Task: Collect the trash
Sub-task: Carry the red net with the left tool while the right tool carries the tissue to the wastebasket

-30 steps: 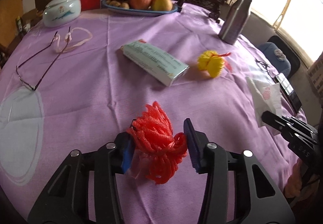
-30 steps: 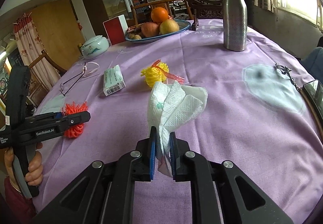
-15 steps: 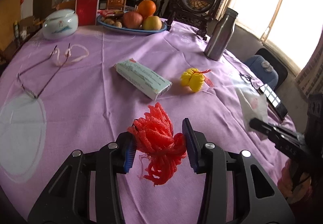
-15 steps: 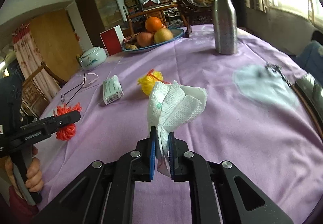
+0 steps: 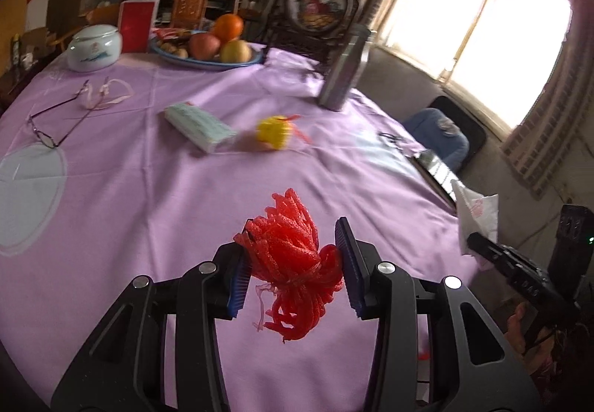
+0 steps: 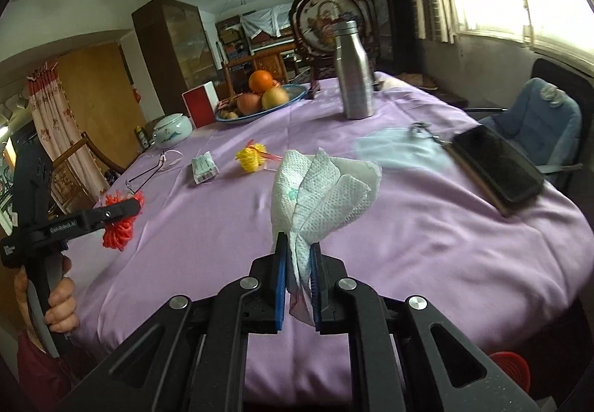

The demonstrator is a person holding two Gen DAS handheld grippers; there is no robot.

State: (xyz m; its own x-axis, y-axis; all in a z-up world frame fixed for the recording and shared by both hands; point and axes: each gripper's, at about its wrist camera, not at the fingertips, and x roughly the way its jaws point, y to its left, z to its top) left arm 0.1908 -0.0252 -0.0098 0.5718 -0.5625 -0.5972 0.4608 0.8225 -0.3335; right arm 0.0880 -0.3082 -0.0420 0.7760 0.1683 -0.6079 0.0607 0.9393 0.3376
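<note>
Left gripper (image 5: 293, 260) clamps the red foam net (image 5: 293, 263), lower centre of frame. Right gripper (image 6: 297, 282) pinches the white paper napkin (image 6: 319, 189), centre frame. Left gripper's side lettering is too blurred to read; the yellow foam net (image 5: 274, 131) lies on the purple tablecloth (image 5: 148, 189), mid-frame.

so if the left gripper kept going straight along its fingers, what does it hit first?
Probably the bare purple tablecloth just ahead, since the left gripper, clamped on the red foam net, is angled down. The yellow foam net lies farther along; depth is unclear.

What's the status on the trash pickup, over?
Left gripper shut on red foam net. Right gripper shut on white napkin. Yellow foam net on the tablecloth. Nothing in the way.
</note>
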